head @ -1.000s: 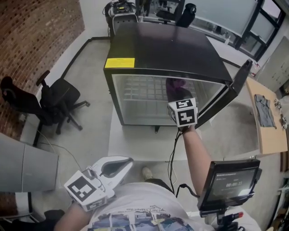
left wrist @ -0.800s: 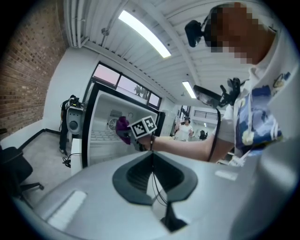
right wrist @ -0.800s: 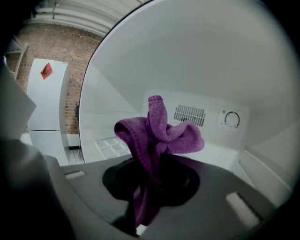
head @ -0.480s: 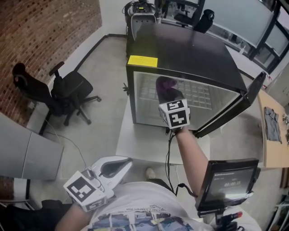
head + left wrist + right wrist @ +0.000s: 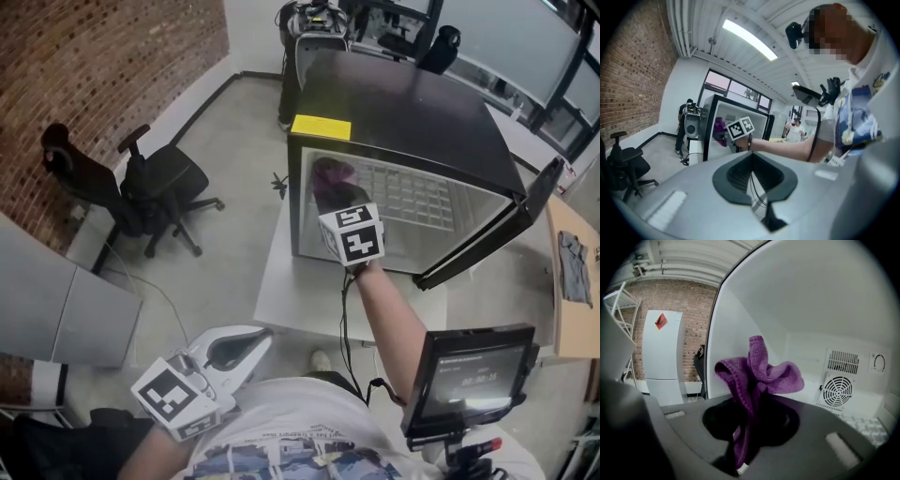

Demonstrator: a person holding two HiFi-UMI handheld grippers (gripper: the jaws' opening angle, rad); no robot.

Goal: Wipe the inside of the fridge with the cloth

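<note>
The cloth [image 5: 759, 369] is showing solid purple. The fridge [image 5: 403, 103] is presenting a black shell and a white interior, with a yellow label [image 5: 321, 127] at its top corner. The marker cube [image 5: 352, 234] nearer the fridge is displaying black squares on white. The brick wall [image 5: 112, 56] is reading red-brown and the office chair [image 5: 159, 183] black.

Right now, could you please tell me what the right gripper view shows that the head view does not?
Only the right gripper view: the round fan grille at the back of the fridge. Only the head view: the yellow label, the open door, the left gripper. Both: the purple cloth, clamped in the right gripper, inside the fridge.
</note>
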